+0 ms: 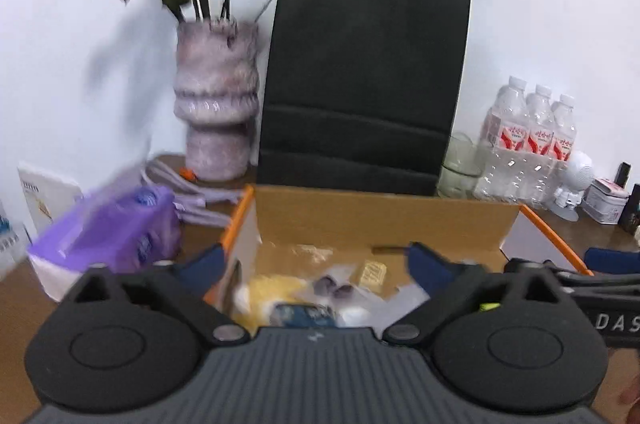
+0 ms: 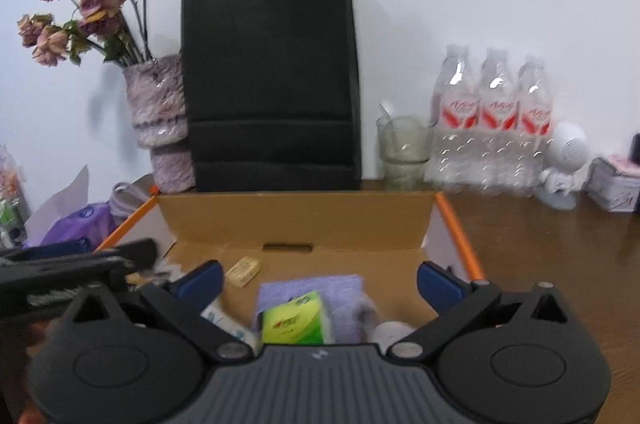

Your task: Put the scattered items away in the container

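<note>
An open cardboard box (image 1: 380, 220) with orange edges sits on the wooden table in front of both grippers; it also shows in the right wrist view (image 2: 296, 220). Inside lie a yellow packet (image 1: 272, 288), a small tan block (image 1: 372, 272), a blue packet (image 1: 304, 316), a purple cloth (image 2: 320, 292) and a green box (image 2: 292, 324). My left gripper (image 1: 316, 260) is open and empty above the box's left part. My right gripper (image 2: 320, 280) is open and empty above the box's right part. The left gripper shows in the right wrist view (image 2: 80, 260).
A black paper bag (image 1: 360, 84) stands behind the box. A vase of dried roses (image 1: 216, 104) is to its left, with a purple tissue pack (image 1: 108, 232) nearby. A glass (image 2: 404, 148), water bottles (image 2: 492, 128), a white figurine (image 2: 564, 164) and a tin (image 2: 616, 184) stand at the right.
</note>
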`<act>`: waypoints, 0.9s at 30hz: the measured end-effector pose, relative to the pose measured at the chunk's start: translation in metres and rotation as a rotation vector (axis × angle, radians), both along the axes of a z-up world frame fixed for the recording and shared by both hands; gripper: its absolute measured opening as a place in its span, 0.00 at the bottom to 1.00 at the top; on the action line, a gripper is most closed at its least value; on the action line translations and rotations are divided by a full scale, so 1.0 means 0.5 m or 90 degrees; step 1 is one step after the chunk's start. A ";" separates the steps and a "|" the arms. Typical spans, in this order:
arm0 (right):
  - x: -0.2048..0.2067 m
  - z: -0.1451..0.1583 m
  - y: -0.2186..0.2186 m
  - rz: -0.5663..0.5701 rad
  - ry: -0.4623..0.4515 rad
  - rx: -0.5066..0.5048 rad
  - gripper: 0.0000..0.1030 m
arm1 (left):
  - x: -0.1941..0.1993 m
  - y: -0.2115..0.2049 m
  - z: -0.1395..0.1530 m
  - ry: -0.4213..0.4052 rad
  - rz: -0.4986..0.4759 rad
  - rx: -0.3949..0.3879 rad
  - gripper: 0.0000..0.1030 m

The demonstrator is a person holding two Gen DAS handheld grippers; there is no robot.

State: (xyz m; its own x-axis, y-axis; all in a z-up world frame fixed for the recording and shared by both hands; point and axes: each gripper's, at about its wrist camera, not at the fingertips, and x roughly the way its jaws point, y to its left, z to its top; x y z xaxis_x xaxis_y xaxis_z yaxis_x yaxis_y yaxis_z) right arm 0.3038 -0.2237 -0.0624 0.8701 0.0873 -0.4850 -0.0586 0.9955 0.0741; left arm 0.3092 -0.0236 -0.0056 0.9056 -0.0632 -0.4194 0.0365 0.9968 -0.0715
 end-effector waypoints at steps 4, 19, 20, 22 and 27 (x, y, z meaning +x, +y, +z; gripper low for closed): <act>-0.004 0.015 -0.009 0.016 0.011 0.020 1.00 | -0.009 -0.008 0.013 -0.008 -0.005 0.022 1.00; -0.065 0.072 0.009 0.021 -0.009 -0.011 1.00 | -0.064 -0.004 0.044 0.007 0.013 0.008 1.00; -0.075 0.077 0.011 0.022 -0.012 -0.010 1.00 | -0.074 -0.002 0.046 0.008 0.013 0.007 1.00; -0.100 0.082 0.015 0.031 -0.010 -0.006 1.00 | -0.099 0.000 0.052 0.013 0.012 0.005 1.00; -0.178 0.094 0.015 0.039 -0.004 -0.001 1.00 | -0.177 0.001 0.062 0.014 0.004 0.003 1.00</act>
